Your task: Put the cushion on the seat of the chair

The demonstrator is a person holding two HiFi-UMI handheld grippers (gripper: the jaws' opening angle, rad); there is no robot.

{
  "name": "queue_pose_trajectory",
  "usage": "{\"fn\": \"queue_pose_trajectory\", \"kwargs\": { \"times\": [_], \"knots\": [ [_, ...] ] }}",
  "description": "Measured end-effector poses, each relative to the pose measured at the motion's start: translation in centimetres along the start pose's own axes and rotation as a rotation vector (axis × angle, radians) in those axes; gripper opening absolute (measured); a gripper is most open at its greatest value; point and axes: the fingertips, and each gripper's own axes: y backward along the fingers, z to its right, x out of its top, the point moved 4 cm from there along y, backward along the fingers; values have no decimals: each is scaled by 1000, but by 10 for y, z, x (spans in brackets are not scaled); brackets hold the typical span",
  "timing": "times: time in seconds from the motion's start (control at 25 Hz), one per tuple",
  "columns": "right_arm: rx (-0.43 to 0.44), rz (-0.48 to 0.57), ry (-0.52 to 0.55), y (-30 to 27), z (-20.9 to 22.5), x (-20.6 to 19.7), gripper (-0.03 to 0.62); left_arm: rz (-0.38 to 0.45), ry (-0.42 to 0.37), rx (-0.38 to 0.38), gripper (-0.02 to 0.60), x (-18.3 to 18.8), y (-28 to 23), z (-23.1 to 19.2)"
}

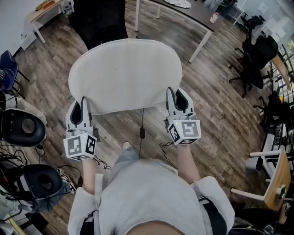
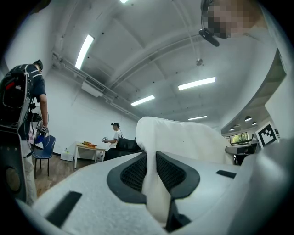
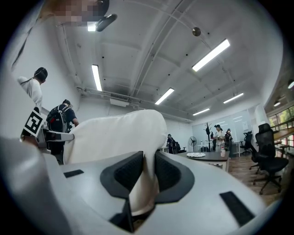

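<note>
Off-white fabric fills the middle of the head view. The cushion (image 1: 125, 75) is held up in the air, spread out broad and roughly level, with only the wood floor (image 1: 216, 124) seen below it. Its near edge is pinched at both corners: the left claw (image 1: 82, 104) is closed on a fold of it, and the right claw (image 1: 177, 97) is clamped on the other corner the same way. In both gripper views the cloth can be seen squeezed right between the dark pads, so neither claw is empty or spread wide. Just past the cushion's far edge a dark shape is seen that is probably the chair (image 1: 98, 20), though its seat is mostly covered or cropped, so that can't be called for sure. Further out, a white-legged tabletop (image 1: 183, 13) sits at the top right, black office chairs (image 1: 257, 55) are parked along the right side, and a couple of round black stools (image 1: 23, 126) are on the left. Progress-wise, the pickup looks done and the cushion is well secured. What's left is the actual job: it has to be carried forward, lowered flat onto the seat and let go. Nothing has been set down yet.
</note>
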Motion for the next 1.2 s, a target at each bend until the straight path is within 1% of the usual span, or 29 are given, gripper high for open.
{"fn": "queue_pose_trajectory", "kwargs": {
  "times": [0.28, 0.48, 0.72, 0.96, 1.2],
  "knots": [
    [-11, -9, -13, -40, -12, -7, 64, -10, 10, -12, 63, -7, -31, -32],
    [-37, -17, -24, -71, -23, -16, 64, -18, 9, -33, 63, -13, -57, -58],
    [-56, -18, -48, -89, -31, -23, 64, -20, 7, -52, 63, -17, -73, -76],
    [-58, -37, -46, -104, -31, -30, 64, -40, 24, -52, 63, -28, -87, -85],
    [-36, -45, -48, -131, -6, -41, 64, -47, 26, -30, 63, -40, -115, -77]
  ]
}}
